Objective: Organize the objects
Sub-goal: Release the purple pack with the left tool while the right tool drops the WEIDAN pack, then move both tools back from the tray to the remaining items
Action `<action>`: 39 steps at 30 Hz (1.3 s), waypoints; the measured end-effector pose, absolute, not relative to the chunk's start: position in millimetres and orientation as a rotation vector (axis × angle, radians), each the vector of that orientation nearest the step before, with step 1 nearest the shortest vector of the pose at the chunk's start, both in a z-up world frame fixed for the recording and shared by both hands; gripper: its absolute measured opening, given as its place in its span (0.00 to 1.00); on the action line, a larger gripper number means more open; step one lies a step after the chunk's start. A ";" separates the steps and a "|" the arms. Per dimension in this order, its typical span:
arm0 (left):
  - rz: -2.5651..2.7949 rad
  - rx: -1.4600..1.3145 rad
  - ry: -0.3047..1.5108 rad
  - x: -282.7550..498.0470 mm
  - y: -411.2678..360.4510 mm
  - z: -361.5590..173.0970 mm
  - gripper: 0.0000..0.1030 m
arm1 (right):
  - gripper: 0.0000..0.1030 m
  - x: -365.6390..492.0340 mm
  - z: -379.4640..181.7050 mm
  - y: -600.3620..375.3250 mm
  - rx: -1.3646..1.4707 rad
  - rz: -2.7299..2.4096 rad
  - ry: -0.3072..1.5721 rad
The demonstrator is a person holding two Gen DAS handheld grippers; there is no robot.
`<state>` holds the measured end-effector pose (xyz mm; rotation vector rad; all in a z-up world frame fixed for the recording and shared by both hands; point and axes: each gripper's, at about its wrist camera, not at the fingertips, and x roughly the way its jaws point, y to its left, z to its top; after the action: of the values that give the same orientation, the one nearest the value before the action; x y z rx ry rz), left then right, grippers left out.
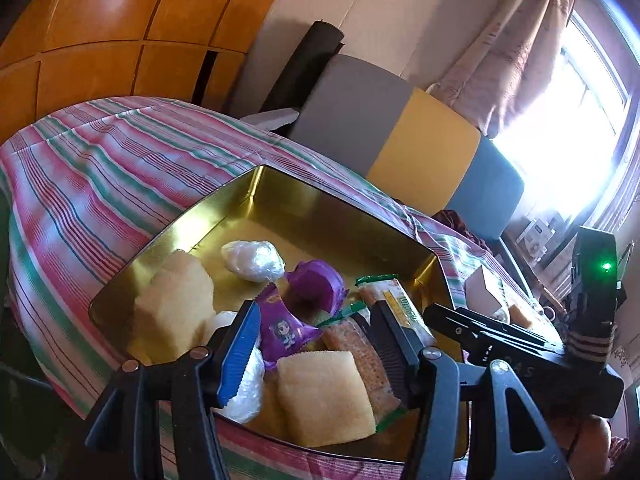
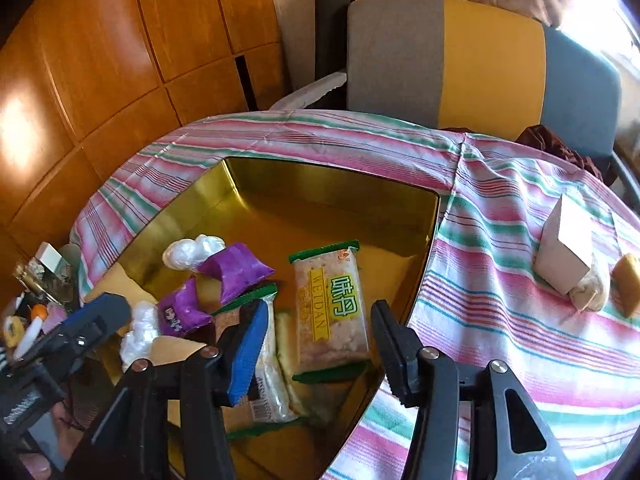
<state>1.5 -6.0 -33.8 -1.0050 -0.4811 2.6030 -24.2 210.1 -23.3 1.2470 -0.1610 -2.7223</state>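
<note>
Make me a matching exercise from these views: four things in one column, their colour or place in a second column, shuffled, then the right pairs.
Column one:
1. WEIDAN cracker packet
2. small white box
3. crumpled snack pouch
4. tin

Column two:
A. purple
B. gold inside, resting on the striped cloth
C. green-edged wrapper, lying flat in the tin between the open fingers of the right gripper
D. outside the tin, on the cloth, to the right

Pairs: 1-C, 2-D, 3-A, 4-B
</note>
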 end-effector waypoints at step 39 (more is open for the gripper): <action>2.178 -0.959 -0.037 67.2 131.5 -24.1 0.56 | 0.63 24.3 -66.6 472.2 1.415 -3.020 -0.816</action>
<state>67.2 131.5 -24.1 -0.9586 -0.0370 2.1781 24.3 472.2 -66.6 1.4148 -0.8165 -3.0197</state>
